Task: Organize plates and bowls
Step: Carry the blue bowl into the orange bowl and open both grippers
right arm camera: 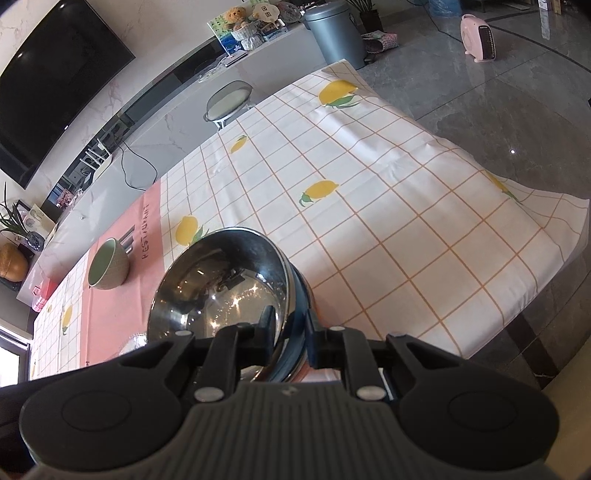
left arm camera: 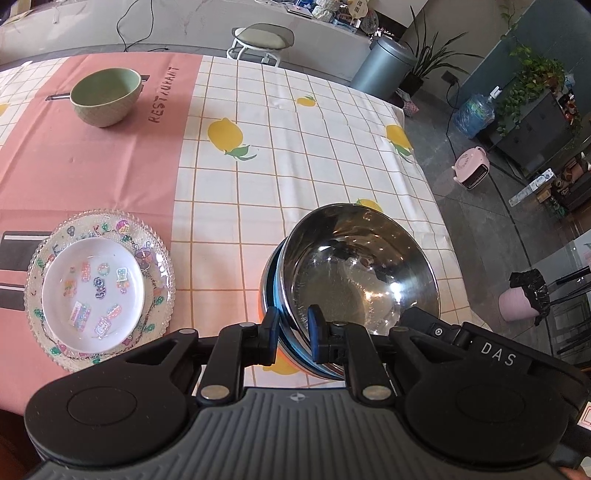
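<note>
- A home living and dining room; a table (left arm camera: 295,155) spread with a printed tablecloth (right arm camera: 388,229) of orange grid, lemons and a pink panel reading "RESTAURANT"
- A big dark television (right arm camera: 55,81) hangs on a marble-look wall; below it runs a long pale counter (right arm camera: 177,122) with trailing cables
- The counter end carries a teddy bear (right arm camera: 233,15), a basket and small ornaments
- A round cushioned stool (left arm camera: 263,38) stands at the table's far edge; a grey lidded bin (left arm camera: 384,62) is near it
- Polished grey floor (right arm camera: 480,96); a pink fan heater (left arm camera: 472,168), a water bottle (left arm camera: 474,112) and leafy potted plants (left arm camera: 532,81) around a dark cabinet
</note>
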{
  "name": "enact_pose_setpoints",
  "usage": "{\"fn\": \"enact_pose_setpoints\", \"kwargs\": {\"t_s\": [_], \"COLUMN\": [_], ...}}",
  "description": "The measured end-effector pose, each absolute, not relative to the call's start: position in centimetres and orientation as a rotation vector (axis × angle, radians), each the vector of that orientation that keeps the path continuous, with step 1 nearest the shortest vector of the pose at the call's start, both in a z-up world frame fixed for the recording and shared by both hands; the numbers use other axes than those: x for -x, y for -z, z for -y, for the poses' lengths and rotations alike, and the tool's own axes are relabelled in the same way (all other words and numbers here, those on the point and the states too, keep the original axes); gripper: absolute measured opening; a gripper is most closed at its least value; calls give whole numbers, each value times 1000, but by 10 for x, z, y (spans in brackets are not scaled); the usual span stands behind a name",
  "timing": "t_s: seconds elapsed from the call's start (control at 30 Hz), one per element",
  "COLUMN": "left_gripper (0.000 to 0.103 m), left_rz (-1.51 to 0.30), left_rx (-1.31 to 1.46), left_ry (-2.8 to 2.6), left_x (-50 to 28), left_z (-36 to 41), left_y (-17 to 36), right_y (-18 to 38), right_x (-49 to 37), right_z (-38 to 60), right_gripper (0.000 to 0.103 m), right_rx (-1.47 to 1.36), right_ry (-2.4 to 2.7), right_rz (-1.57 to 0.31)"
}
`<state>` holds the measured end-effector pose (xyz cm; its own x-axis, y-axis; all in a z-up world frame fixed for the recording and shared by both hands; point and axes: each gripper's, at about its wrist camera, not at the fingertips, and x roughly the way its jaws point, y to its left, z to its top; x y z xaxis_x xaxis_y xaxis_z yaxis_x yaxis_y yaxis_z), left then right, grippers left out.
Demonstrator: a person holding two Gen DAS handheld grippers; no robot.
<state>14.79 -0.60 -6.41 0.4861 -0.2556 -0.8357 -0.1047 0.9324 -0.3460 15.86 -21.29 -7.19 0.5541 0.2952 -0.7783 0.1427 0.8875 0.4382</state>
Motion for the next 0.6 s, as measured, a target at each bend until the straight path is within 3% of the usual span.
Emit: {"fn": "enact_pose_setpoints", "kwargs": {"t_s": [0.43, 0.53, 0.6], "left_gripper": [21, 21, 27], "left_rz": [-1059, -1047, -1030], "left_rx": [372, 381, 386], "left_ry": [92, 92, 94], "left_x": [-148, -148, -147], "left_z": [7, 5, 4], "left_y": [67, 66, 63], "right_y": [75, 73, 71], "right_x": [-161, -161, -160], "right_z": [207, 208, 208], "right_gripper": [18, 21, 29], "right_rx": [-464, -466, -466], "right_ry": [-101, -105, -111], "right_rz": [-989, -982, -972]}}
